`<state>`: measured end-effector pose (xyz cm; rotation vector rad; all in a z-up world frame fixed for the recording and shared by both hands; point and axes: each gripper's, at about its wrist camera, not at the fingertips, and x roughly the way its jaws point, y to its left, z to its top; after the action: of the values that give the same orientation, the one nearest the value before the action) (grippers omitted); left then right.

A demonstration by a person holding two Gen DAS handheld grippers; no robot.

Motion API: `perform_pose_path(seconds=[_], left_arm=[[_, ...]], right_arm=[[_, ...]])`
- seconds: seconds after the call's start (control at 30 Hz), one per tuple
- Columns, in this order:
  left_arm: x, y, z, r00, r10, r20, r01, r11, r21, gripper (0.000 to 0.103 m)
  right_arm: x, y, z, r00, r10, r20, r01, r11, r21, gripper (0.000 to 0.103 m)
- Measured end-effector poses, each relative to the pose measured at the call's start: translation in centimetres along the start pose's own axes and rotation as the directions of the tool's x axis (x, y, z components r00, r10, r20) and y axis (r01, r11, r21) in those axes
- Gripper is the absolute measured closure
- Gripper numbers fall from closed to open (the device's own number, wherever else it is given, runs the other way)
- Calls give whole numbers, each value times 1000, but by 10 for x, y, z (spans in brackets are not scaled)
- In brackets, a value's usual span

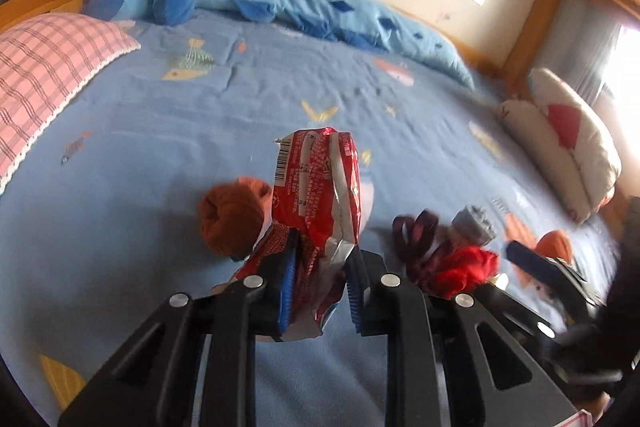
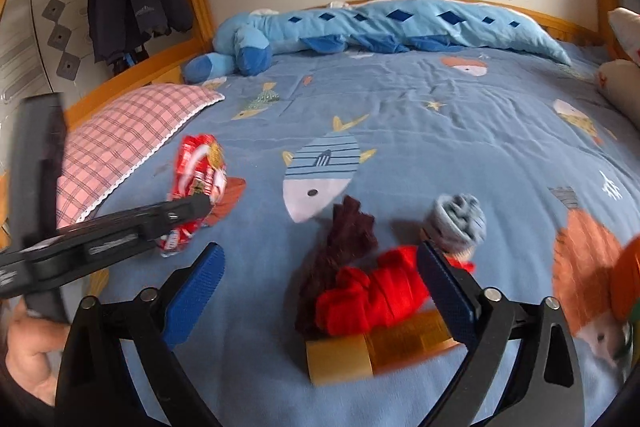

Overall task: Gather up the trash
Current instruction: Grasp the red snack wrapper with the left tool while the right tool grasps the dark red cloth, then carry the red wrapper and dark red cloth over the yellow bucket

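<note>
The left gripper [image 1: 320,283] pinches a crumpled red snack wrapper [image 1: 320,187] upright above the bed [image 1: 160,147]; its barcode shows, the print unreadable. The right gripper [image 2: 320,291] hangs wide open over red cloth [image 2: 372,299].

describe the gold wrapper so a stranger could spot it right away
On the blue fish-print bedspread, look between the right gripper's open fingers. The gold wrapper lies flat beneath a red sock, the only shiny, boxy thing among soft socks.
</note>
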<state>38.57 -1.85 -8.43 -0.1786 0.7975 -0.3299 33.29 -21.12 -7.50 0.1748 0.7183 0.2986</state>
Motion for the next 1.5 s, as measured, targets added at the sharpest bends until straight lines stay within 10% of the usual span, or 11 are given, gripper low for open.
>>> perform_pose_path(seconds=[0.33,0.53,1.07,1.5], left_arm=[[0,9,5,999,-35,5,35,999,-31,81],[-2,11,0,998,-68,-4,68,997,-48,81],[-89,-41,-48,983,-180,-37,182,982,52,81],[-173,-129,-156,933,-332,-141,351,924,150,81]], right_arm=[[78,-10,20,971,-107,-212,106,994,-16,34],[87,-4,14,965,-58,-255,52,998,-31,87],[-60,29,-9,983,178,-42,-177,984,37,89],[-223,4,-124,998,64,25,-67,988,142,89]])
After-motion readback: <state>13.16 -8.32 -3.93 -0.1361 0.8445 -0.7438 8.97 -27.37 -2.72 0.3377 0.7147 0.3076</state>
